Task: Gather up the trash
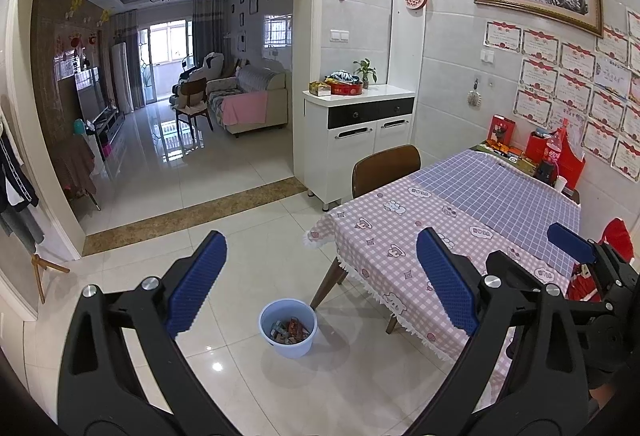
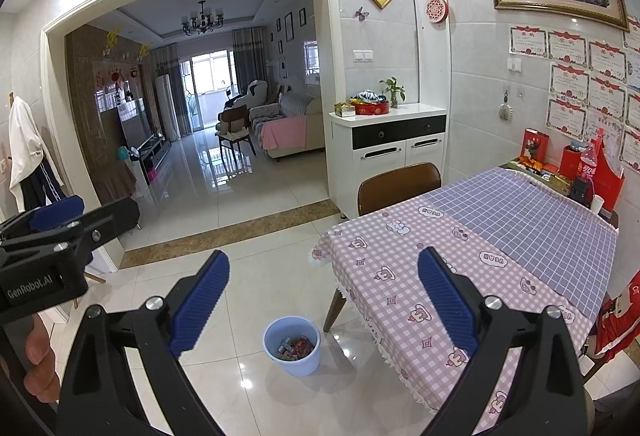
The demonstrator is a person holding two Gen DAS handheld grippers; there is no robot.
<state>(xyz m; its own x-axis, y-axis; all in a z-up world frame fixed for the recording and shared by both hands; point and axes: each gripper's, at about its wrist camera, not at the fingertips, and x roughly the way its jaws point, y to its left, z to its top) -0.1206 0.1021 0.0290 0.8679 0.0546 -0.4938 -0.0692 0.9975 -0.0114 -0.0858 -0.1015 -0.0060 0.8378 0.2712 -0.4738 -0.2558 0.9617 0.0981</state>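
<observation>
1. Left wrist view: left gripper [image 1: 322, 284] hangs over the tiled floor with its jaws spread wide, nothing in them. The blue bucket [image 1: 288, 328] sits on the floor right by the table [image 1: 460, 220] leg, with trash [image 1: 290, 330] already inside.
2. Right wrist view: right gripper [image 2: 324, 302] is also wide apart and empty, with the same bucket [image 2: 292, 346] below.

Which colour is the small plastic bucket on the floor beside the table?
The small round plastic bucket is light blue, holding mixed wrappers. The right wrist view shows it best.
</observation>
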